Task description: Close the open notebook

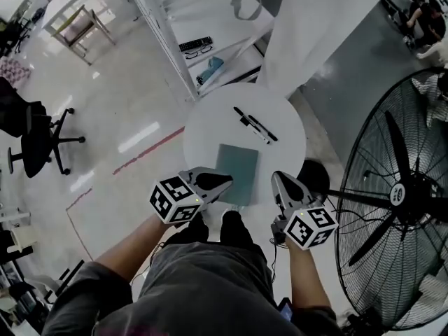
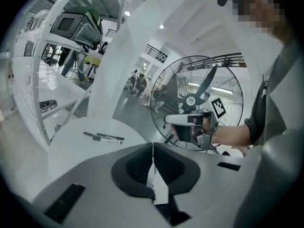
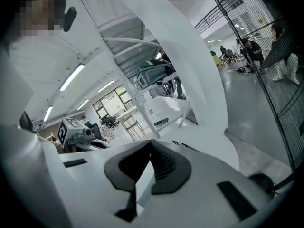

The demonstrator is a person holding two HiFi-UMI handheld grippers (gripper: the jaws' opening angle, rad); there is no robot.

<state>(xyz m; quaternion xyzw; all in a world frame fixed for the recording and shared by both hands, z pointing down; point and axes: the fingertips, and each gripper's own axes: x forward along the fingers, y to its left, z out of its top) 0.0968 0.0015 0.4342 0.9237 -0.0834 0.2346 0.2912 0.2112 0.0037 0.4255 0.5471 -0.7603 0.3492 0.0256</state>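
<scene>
The notebook (image 1: 236, 173) lies shut on the round white desk (image 1: 210, 128), its teal cover up. It sits flat at the near edge, closest to the person. Farther back on the desk, well apart from it, two dark pens (image 1: 253, 124) lie side by side.

The person stands right at the desk with a gripper in each hand. The left gripper (image 1: 227, 182) has its jaws pressed together tip to tip with nothing between them. From above, its tip shows over the notebook's near left edge, though I cannot tell if it touches the cover. The right gripper (image 1: 278, 177) hangs just beside the notebook's right edge, over the rim of the desk. Its jaws also meet at the tips and it holds nothing.

A big black floor fan (image 1: 399, 194) stands close on the person's right. Behind the desk, a pair of glasses (image 1: 196, 45) rests on a white shelf (image 1: 224, 33).
</scene>
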